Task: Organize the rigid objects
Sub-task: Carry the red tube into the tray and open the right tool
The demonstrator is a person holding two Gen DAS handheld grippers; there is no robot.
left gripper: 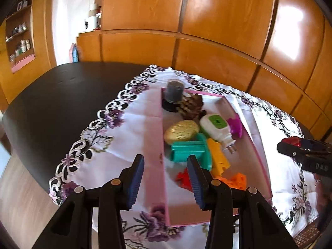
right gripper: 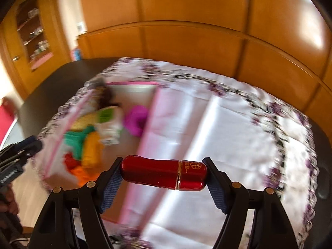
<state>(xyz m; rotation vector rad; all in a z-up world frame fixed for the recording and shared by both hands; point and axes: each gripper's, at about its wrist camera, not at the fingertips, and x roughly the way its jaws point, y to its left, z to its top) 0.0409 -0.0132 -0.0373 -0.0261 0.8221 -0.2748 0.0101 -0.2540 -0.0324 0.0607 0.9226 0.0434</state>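
Observation:
A shallow pink box lies on a white cloth embroidered with purple flowers. It holds a dark jar, a brown cone-like piece, a gold oval, a white and green plug-in device, a magenta clip, a teal piece and yellow, red and orange blocks. My left gripper hovers open over the box's near left wall, holding nothing. My right gripper is shut on a glossy red capsule-shaped case, held endwise, right of the box.
The cloth covers part of a dark round table. Bare cloth spreads to the right of the box. Wooden cabinet doors stand behind the table. The right wrist view is motion-blurred.

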